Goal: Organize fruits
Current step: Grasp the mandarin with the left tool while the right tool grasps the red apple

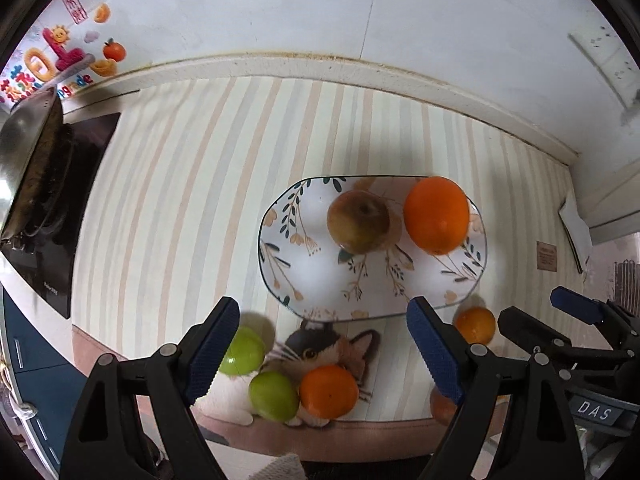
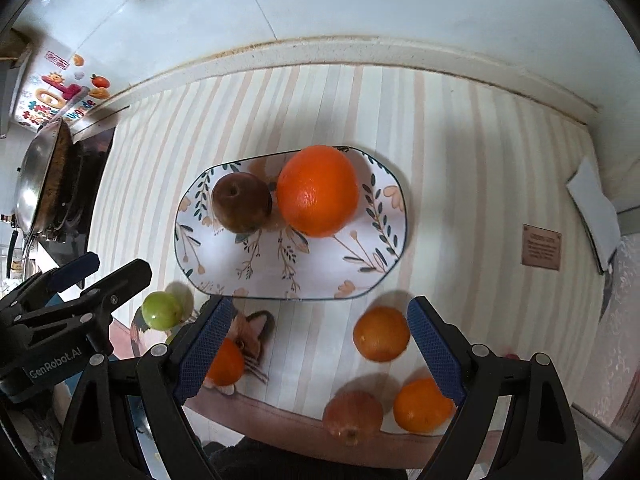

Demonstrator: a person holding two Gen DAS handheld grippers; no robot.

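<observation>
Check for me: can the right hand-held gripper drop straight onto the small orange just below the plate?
Probably yes. The right hand-held gripper is open and empty, and the small orange sits bare on the mat between its fingers in the right wrist view, apart from the plate and the other fruit.

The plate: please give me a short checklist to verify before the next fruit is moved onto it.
1. Plate has free space in front: ok.
2. Brown apple and big orange lie inside the rim: ok.
3. Left gripper open, empty: ok.
4. Right gripper open, empty: ok.
5. Small orange is unobstructed from above: ok.
6. Number of fruits still off the plate: cannot tell.
</observation>
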